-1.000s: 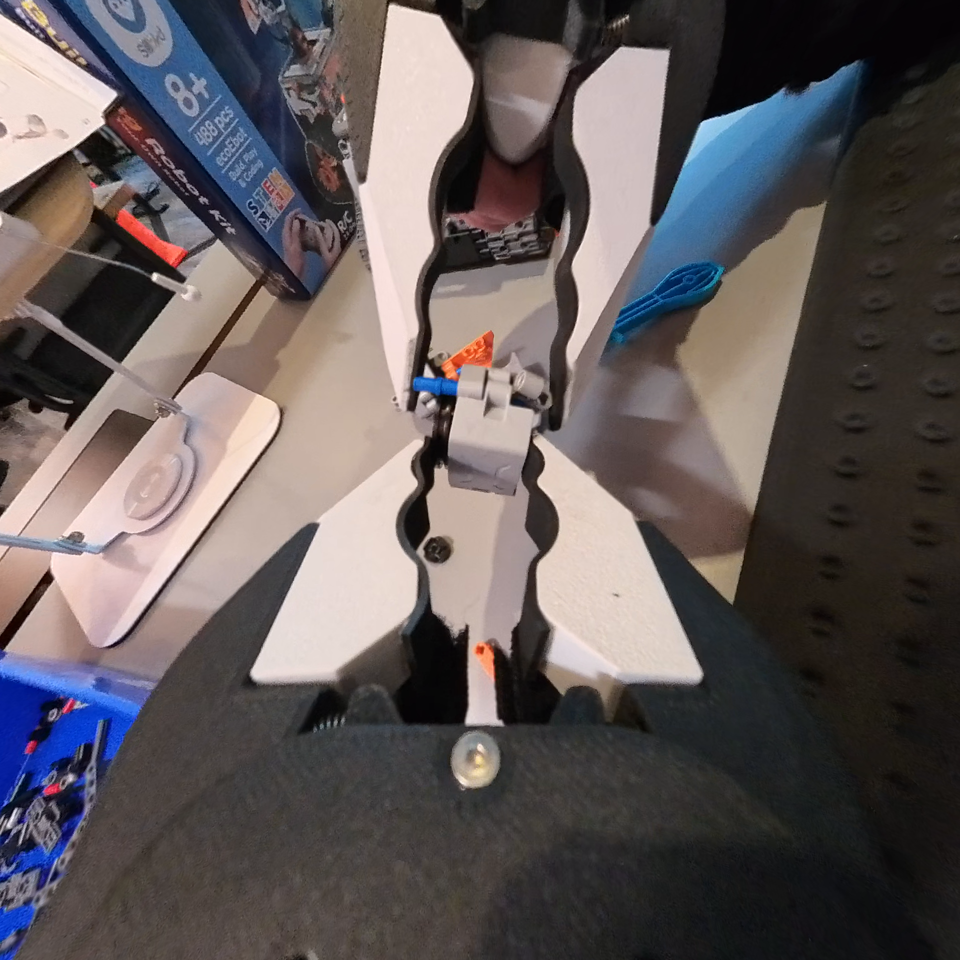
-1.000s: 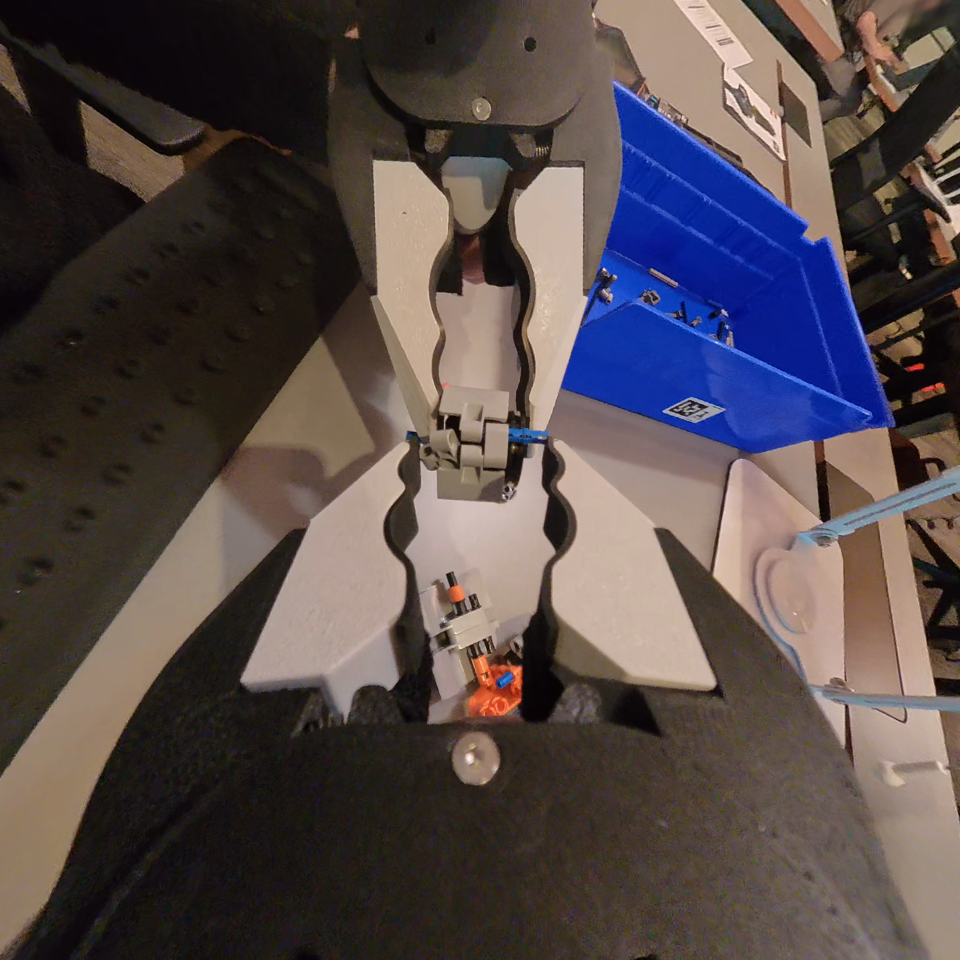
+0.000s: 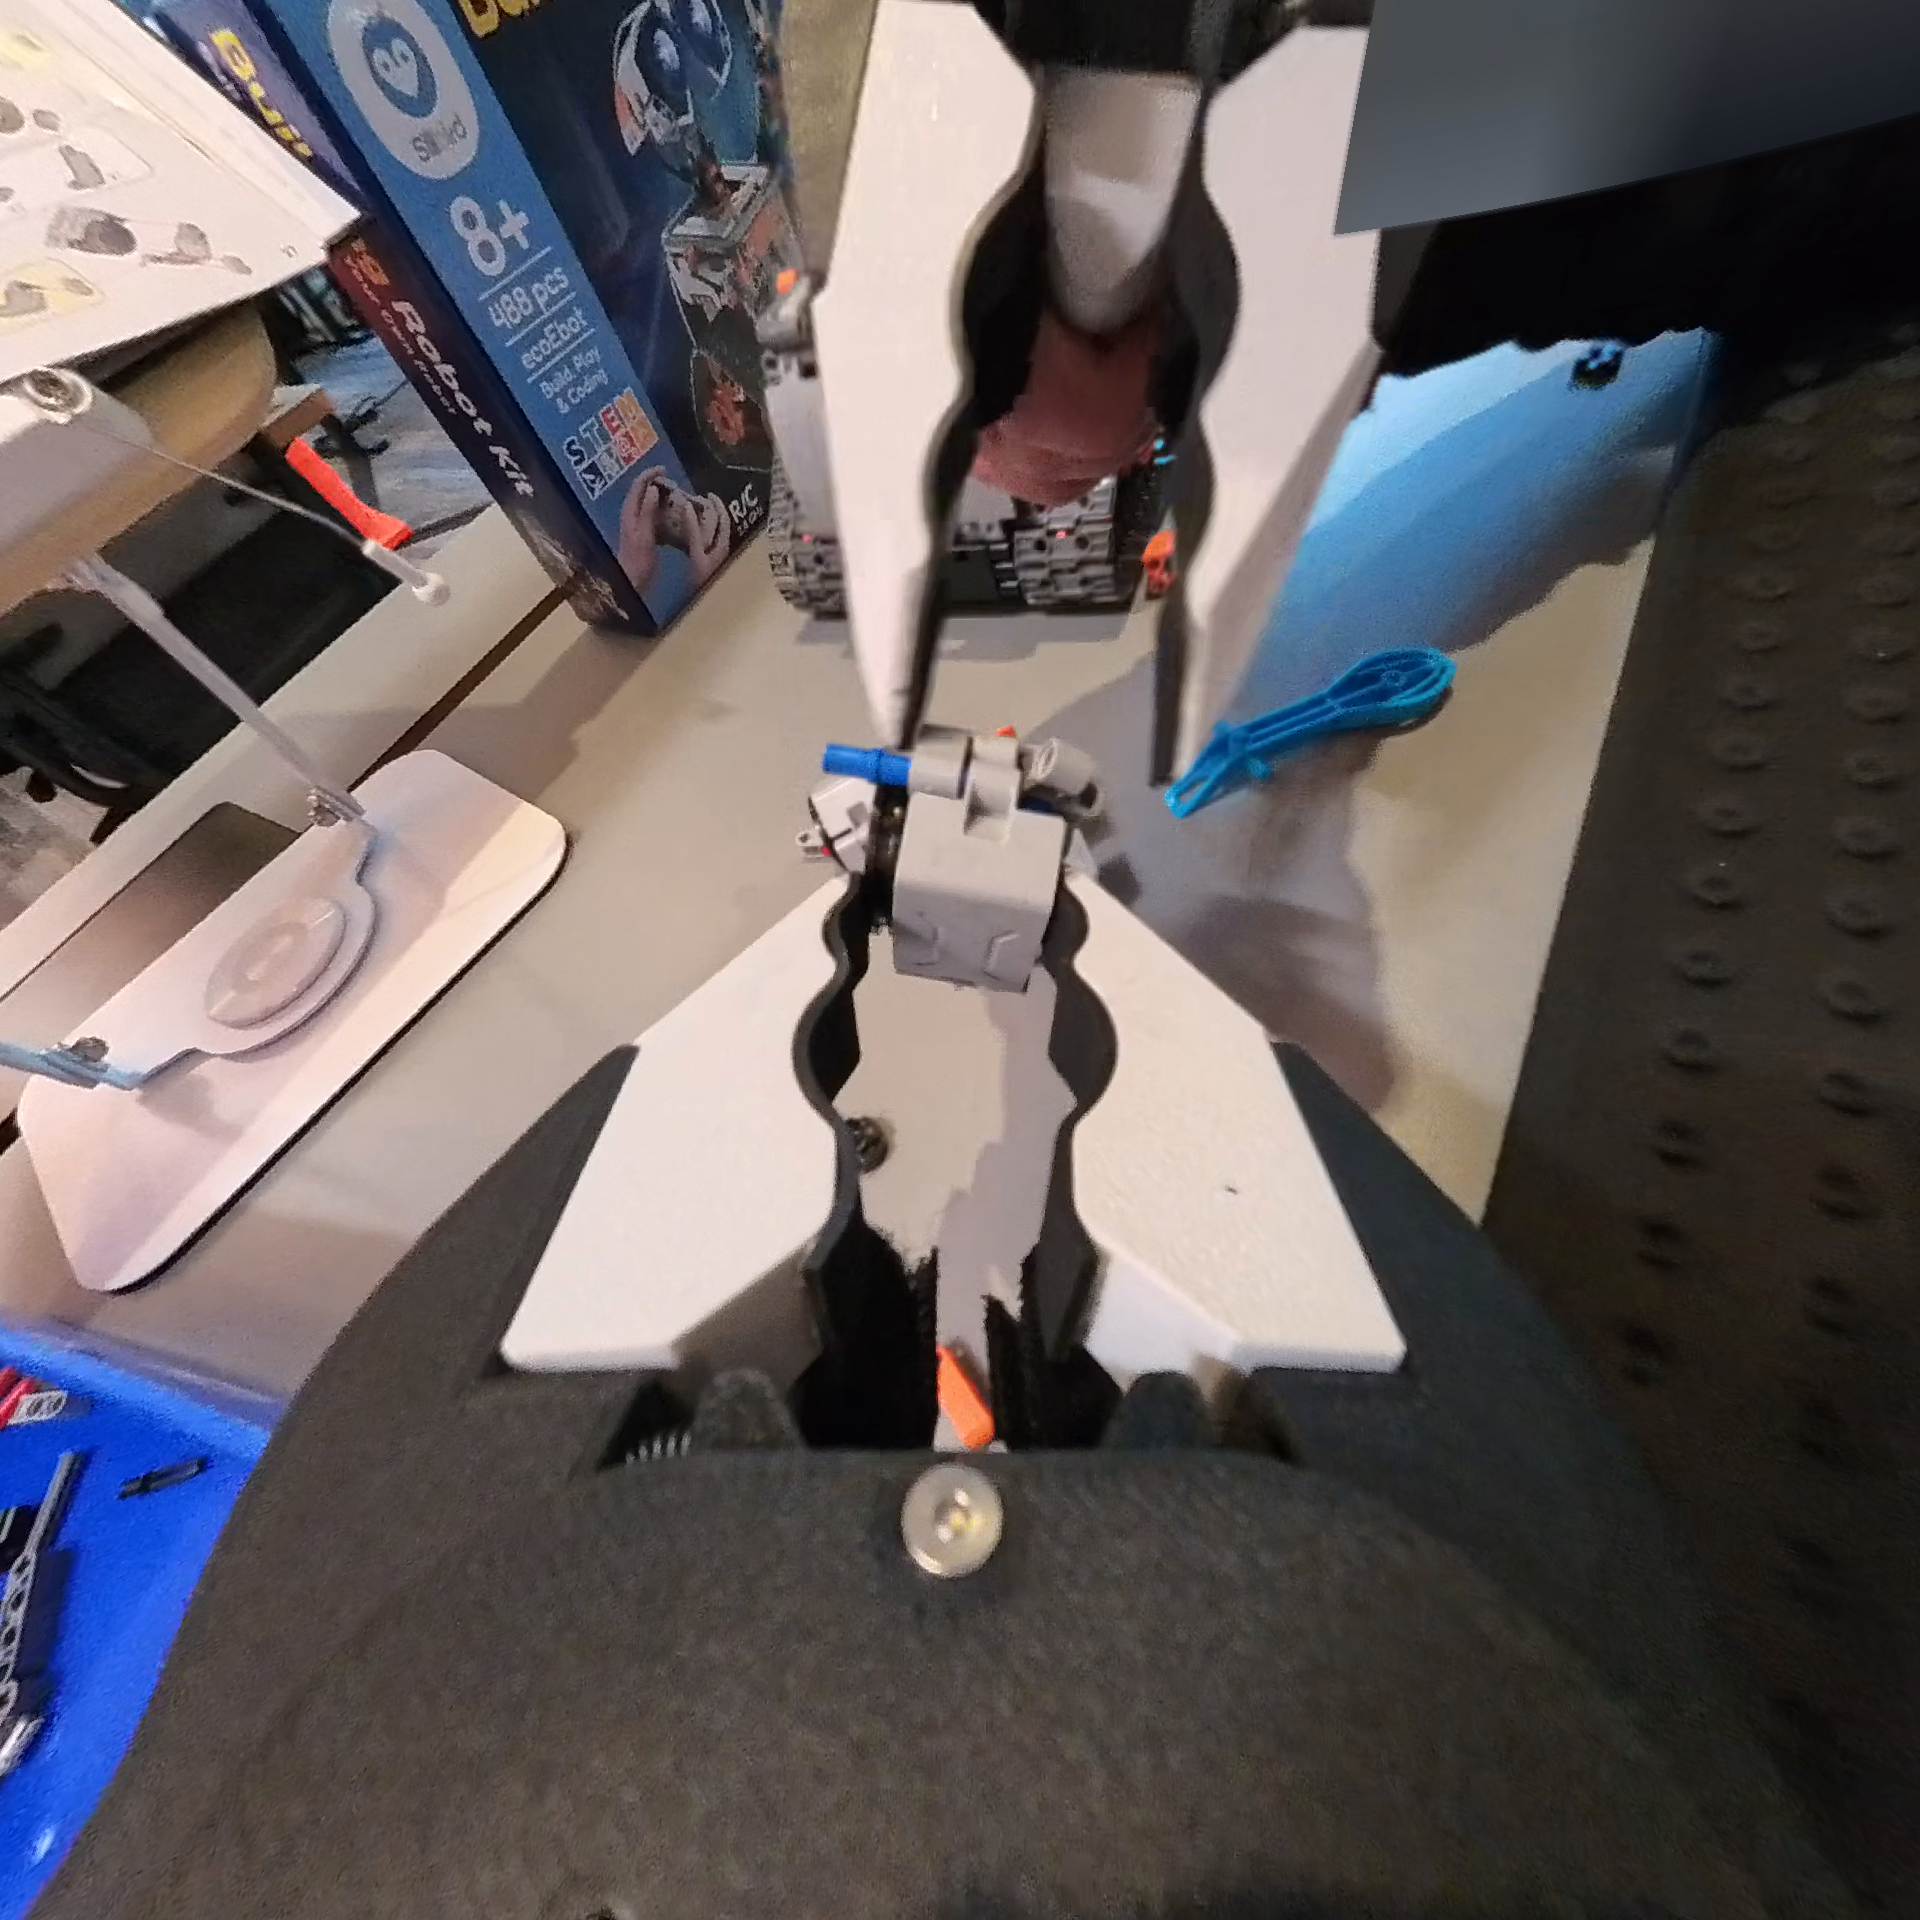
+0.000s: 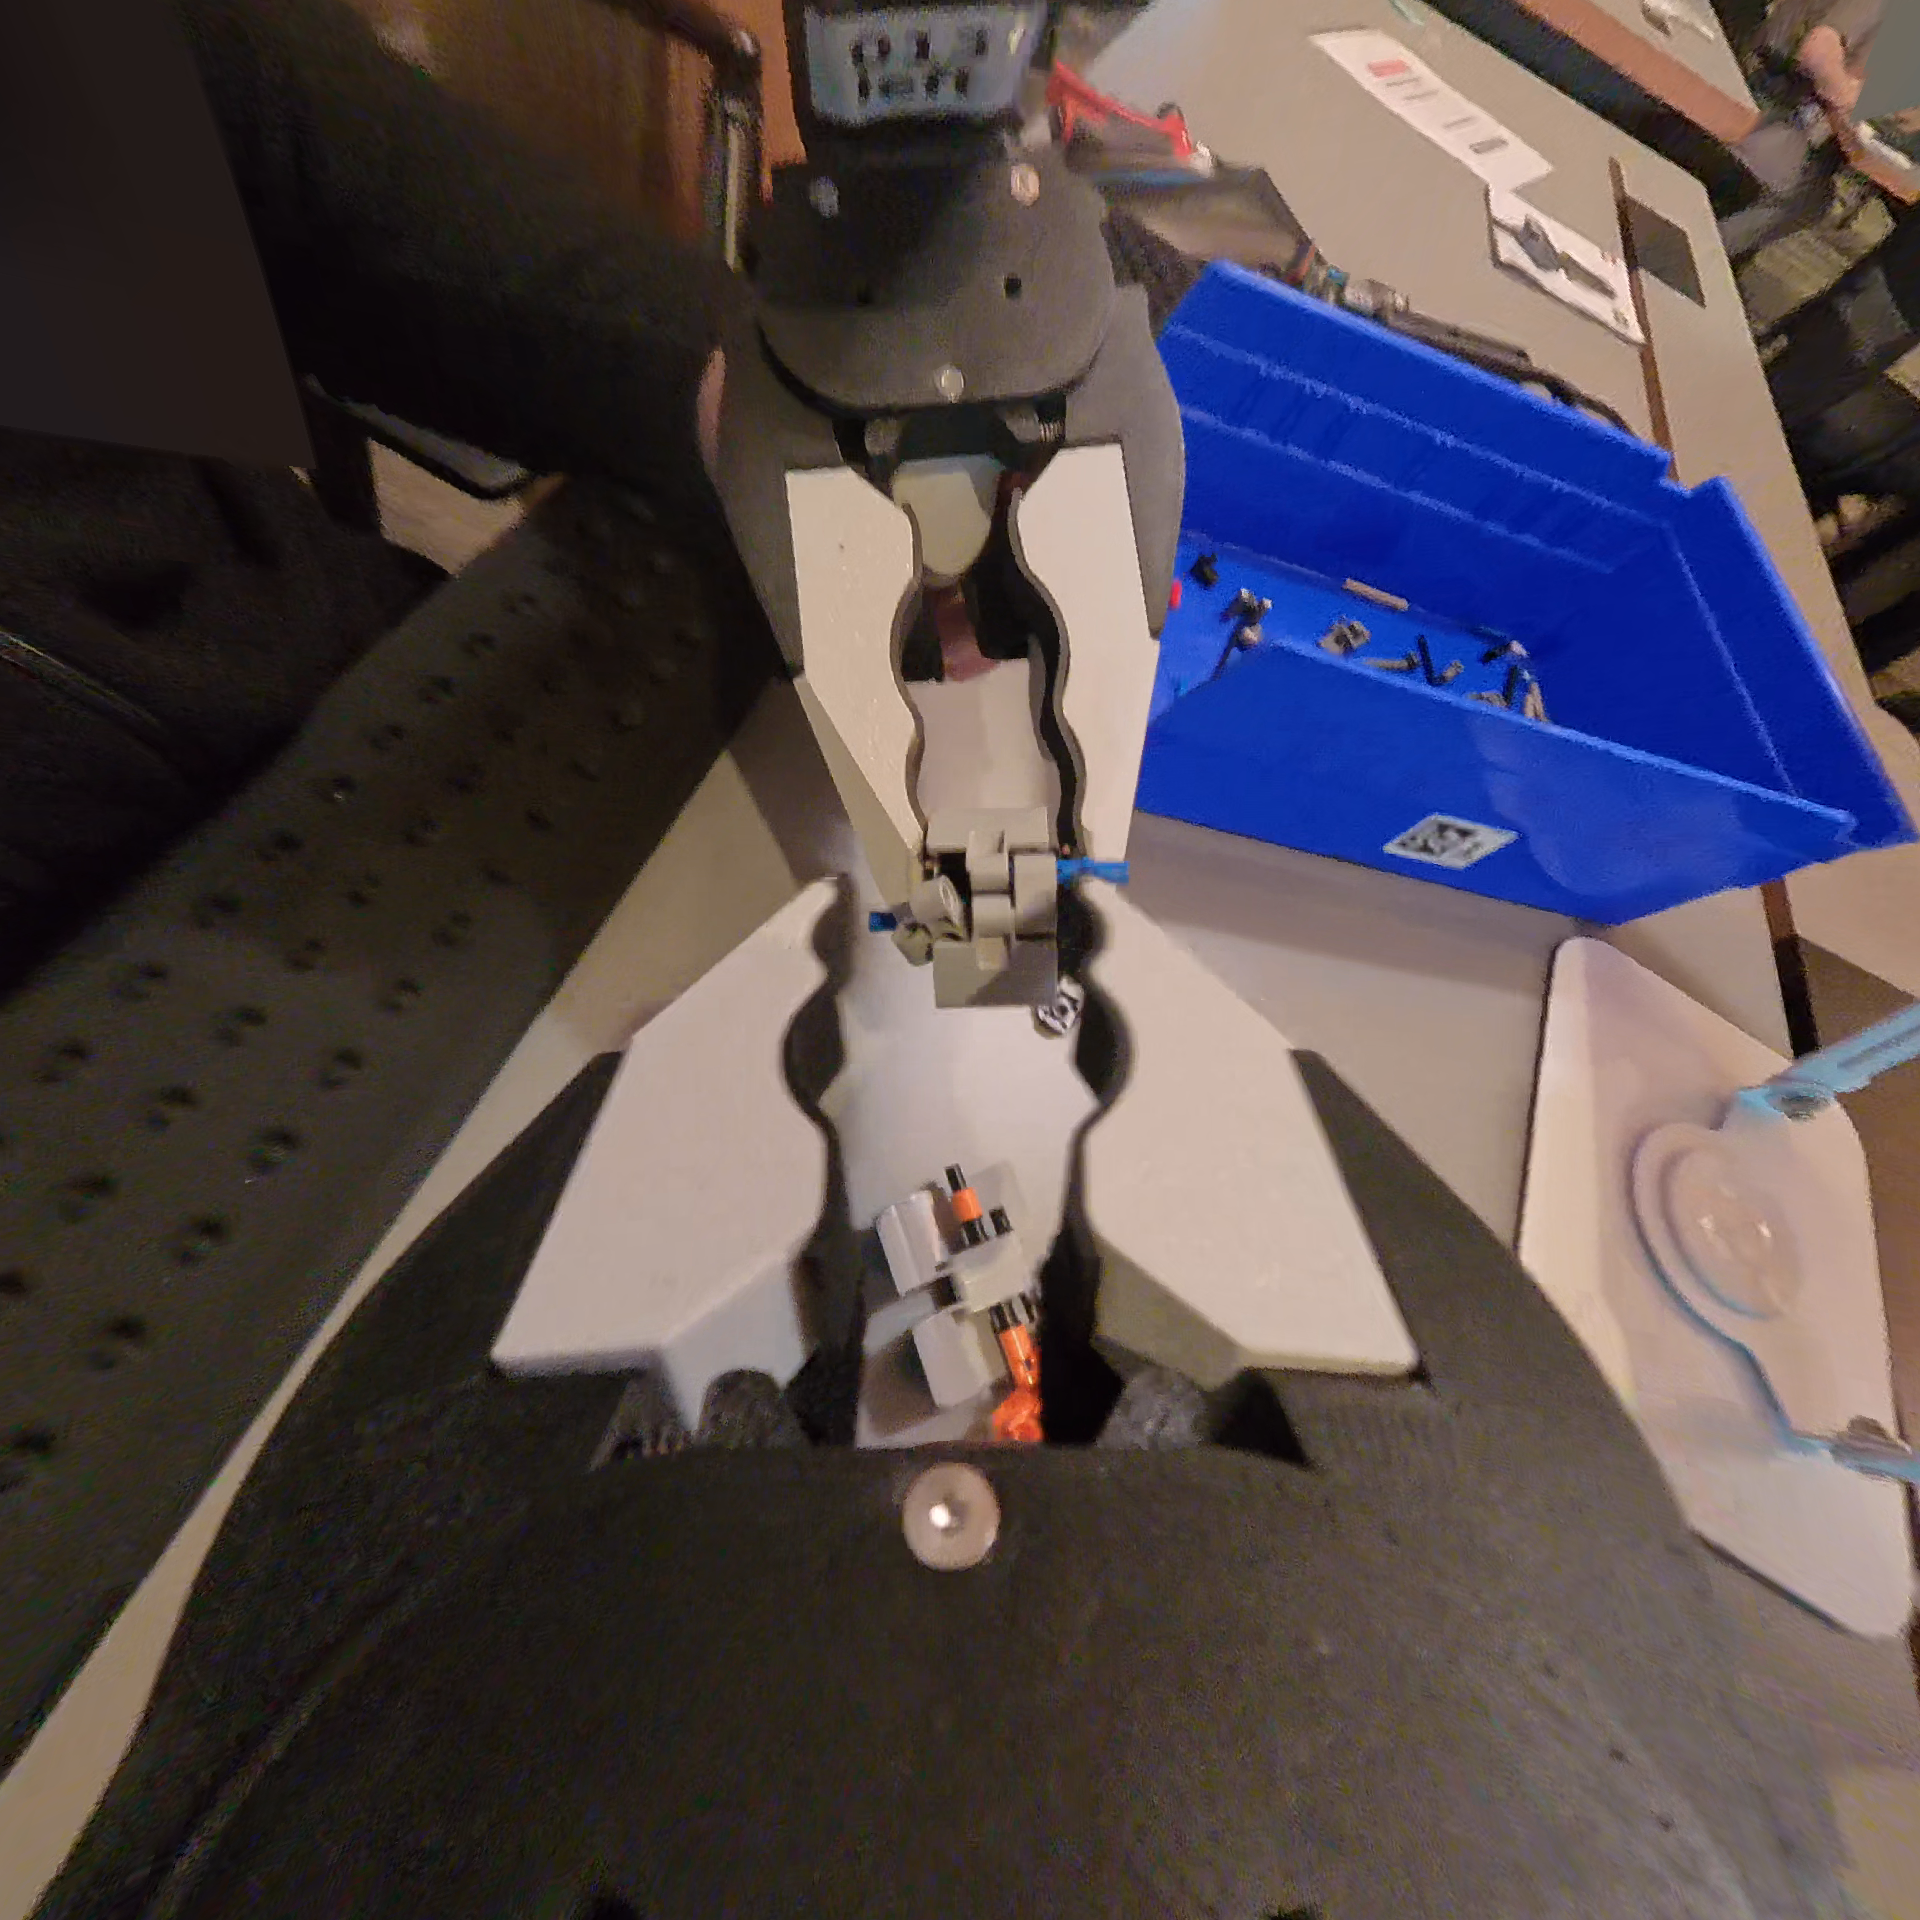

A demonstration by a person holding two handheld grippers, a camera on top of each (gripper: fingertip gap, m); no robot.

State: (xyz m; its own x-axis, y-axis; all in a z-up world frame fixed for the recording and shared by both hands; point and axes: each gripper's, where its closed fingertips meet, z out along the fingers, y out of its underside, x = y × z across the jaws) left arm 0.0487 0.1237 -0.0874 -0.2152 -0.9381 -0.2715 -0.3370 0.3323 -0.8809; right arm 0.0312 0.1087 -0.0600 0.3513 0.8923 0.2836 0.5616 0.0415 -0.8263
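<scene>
Surface [image 3: 675, 727] first, grey and wide, with a blue bin [image 4: 1455, 769] of small parts at two o'clock in the right wrist view and a printed box [image 3: 540, 312] at eleven o'clock in the left one. Left claw [image 3: 961, 914] is clamped on a grey brick assembly [image 3: 971, 894], dead centre. Right claw [image 3: 1039, 748] faces it at twelve o'clock, spread wide, tips just beside the assembly's top. Blue pin [image 3: 868, 762] juts out at nine o'clock; blue plastic tool [image 3: 1309, 727] lies at two o'clock.
</scene>
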